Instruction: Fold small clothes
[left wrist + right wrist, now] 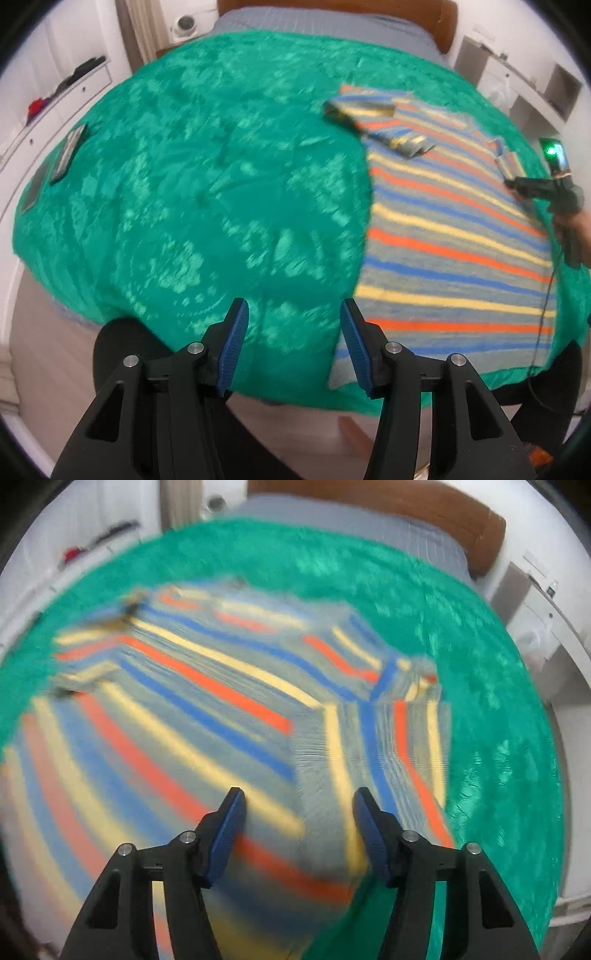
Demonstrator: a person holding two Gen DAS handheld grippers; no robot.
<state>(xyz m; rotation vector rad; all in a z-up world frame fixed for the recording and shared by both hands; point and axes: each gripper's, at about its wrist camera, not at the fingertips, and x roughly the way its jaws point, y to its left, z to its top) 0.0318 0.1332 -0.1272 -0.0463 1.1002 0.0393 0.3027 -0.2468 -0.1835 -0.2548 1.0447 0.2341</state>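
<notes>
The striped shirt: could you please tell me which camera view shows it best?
The left wrist view: the striped shirt lies fairly sharp on the green blanket, one sleeve folded across. The right wrist view shows the shirt larger and more fully but badly motion-blurred.

A green blanket (pixel 207 192) with a lighter mottled sheen covers most of the bed, spreading out ahead of the gripper. Beyond it, farther from the gripper, lies a strip of grey bedding (pixel 325 22), and behind that stands a brown headboard (pixel 443 22). Far to the left runs a white drawer unit (pixel 55 107) with dark items and something red on top. Two flat dark objects (pixel 68 153) lie at the blanket's left edge. To the far right stand white shelves (pixel 517 85) with open compartments. Just below the gripper is pale floor (pixel 33 350).
</notes>
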